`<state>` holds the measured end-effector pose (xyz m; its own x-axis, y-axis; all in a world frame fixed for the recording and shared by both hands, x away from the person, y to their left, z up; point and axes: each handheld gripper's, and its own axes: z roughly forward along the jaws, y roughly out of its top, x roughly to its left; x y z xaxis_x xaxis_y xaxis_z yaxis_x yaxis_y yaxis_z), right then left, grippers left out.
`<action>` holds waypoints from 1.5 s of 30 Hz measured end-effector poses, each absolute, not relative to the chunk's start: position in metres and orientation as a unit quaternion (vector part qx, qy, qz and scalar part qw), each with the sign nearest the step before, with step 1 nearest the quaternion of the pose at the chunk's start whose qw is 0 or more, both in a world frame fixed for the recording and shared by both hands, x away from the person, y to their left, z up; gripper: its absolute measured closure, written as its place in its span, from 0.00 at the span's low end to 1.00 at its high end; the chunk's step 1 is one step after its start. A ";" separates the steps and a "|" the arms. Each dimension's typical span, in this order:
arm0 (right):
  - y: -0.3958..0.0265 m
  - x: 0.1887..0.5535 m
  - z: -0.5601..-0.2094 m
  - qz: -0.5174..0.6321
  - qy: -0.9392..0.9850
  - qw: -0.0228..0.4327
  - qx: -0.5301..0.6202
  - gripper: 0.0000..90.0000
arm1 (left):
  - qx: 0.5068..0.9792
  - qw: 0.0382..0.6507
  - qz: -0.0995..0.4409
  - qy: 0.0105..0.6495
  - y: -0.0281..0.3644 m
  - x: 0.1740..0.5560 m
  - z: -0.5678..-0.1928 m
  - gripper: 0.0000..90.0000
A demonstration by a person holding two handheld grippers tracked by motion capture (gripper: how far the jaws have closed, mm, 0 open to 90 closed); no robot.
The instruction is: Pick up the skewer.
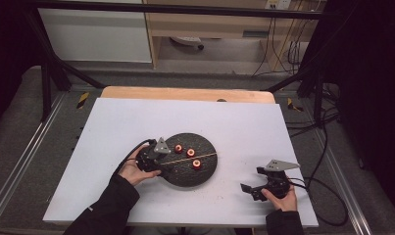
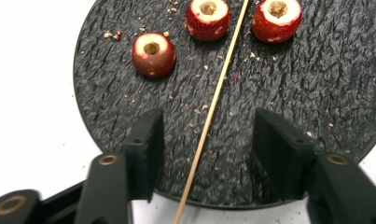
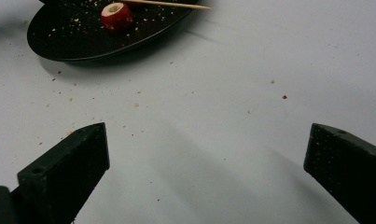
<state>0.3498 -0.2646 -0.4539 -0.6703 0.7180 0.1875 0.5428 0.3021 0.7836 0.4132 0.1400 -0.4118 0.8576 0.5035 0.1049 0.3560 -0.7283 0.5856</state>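
Wooden skewer [image 2: 213,100] lies flat across the round black plate [image 2: 316,84], its near end overhanging the plate rim toward the left claw [image 2: 208,140]. In the left gripper view the skewer runs between the two jaws, touching neither; jaws half spread, gap on both sides, nothing gripped. Three cored red fruits [image 2: 153,53] sit upright on the plate: two on one side of the skewer, one on the other, none touching it. Crumbs scattered over the plate surface. Plate rests on the white desk [image 1: 111,127], left of centre in the high view. Right claw [image 3: 206,158] held low over bare desk, well apart from the plate, jaws wide, nothing between them
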 end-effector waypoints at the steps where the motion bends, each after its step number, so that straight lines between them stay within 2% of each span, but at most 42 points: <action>1: -0.265 0.350 -0.454 0.441 0.801 0.099 0.393 0.01 | 0.921 0.285 0.128 0.233 0.139 0.414 -0.412 0.52; 7: -0.265 0.350 -0.454 0.441 0.801 0.098 0.393 0.01 | 0.925 0.281 0.118 0.226 0.135 0.418 -0.414 0.64; 16: -0.264 0.350 -0.454 0.441 0.800 0.094 0.396 0.01 | 0.931 0.270 0.112 0.219 0.131 0.421 -0.419 0.73; 17: -0.264 0.350 -0.454 0.441 0.800 0.094 0.396 0.01 | 0.931 0.269 0.110 0.219 0.131 0.422 -0.419 0.77; 27: -0.264 0.350 -0.454 0.441 0.801 0.094 0.395 0.01 | 0.936 0.261 0.110 0.209 0.128 0.423 -0.420 0.90; 35: -0.264 0.350 -0.454 0.440 0.800 0.093 0.396 0.01 | 0.940 0.255 0.108 0.198 0.126 0.423 -0.420 0.97; 45: -0.264 0.350 -0.454 0.441 0.801 0.094 0.395 0.01 | 0.939 0.260 0.108 0.196 0.127 0.419 -0.418 0.98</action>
<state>0.3500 -0.2640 -0.4541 -0.6700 0.7155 0.1979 0.5500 0.2995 0.7796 0.4192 0.1265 -0.4178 0.8998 0.4245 0.1003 0.3124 -0.7876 0.5312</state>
